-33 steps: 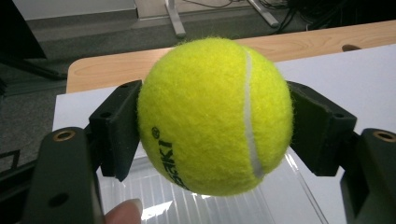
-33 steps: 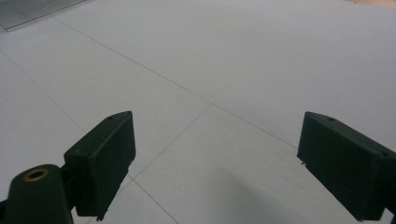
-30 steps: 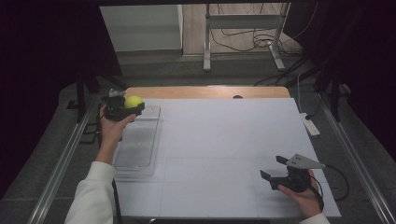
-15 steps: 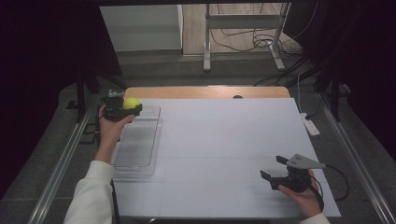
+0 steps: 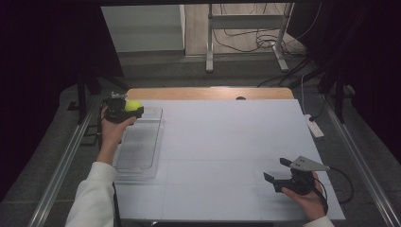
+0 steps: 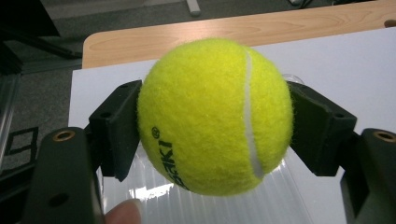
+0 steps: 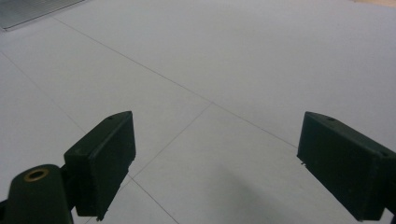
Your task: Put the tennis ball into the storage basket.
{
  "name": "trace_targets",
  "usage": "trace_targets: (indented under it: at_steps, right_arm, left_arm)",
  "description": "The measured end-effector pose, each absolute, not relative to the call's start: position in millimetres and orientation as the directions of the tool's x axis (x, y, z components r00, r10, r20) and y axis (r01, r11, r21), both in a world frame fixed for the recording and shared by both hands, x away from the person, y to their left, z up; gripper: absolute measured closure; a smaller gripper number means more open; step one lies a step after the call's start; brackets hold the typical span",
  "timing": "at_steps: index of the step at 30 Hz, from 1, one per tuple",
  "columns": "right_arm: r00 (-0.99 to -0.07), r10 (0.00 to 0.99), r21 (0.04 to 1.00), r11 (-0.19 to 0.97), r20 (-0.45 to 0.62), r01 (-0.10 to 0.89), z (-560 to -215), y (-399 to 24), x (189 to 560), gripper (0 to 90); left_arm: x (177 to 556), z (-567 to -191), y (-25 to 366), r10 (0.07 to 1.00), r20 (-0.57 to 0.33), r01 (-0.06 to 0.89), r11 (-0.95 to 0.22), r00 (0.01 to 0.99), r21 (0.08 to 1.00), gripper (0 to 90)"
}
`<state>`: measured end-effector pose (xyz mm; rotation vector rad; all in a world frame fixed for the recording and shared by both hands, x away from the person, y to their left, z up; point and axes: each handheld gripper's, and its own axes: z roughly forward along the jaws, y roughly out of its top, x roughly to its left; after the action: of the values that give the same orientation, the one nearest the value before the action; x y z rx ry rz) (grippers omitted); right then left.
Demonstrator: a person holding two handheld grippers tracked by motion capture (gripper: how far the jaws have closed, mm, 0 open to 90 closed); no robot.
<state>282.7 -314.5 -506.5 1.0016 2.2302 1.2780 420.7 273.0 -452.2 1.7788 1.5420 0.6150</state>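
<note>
My left gripper (image 5: 126, 111) is clamped on a yellow tennis ball (image 5: 134, 105); in the left gripper view both black pads press into the ball (image 6: 215, 115) from either side, felt slightly dented at the contact

I hold the ball off the surface, above the far end of a clear ribbed plastic tray (image 5: 139, 146) that lies along the left edge of the white table (image 5: 227, 142). Tray's long axis runs from my side toward the far side of the table

A ball has no long axis of its own; orientation I can read from its markings. The white seam (image 6: 249, 116) runs roughly top to bottom just right of centre in the left gripper view. The dark printed lettering (image 6: 172, 161) sits on the lower left of the ball, reading upward and upside down from this camera. The left gripper's jaws point toward the far wooden edge of the table (image 6: 243, 30)

A fingertip (image 6: 125, 212) of my left hand shows at the bottom edge, beside the left jaw

My right gripper (image 5: 279, 171) rests low near the right front corner of the table, well apart from ball and tray. Its jaws stand wide apart with nothing between them; bare white surface shows between the pads (image 7: 105, 154)
</note>
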Motion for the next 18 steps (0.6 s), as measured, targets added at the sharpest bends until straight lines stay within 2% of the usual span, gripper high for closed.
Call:
trace_targets:
  at_steps: [18]
  right_arm:
    - [-0.672, 0.74, 0.857, 0.331, 0.024, 0.395, -506.9, -314.7, 283.1, 11.6]
  left_arm:
    - [426.7, -461.6, 275.7, 0.982, -0.085, 0.684, -0.055, 0.169, 0.727, 26.7]
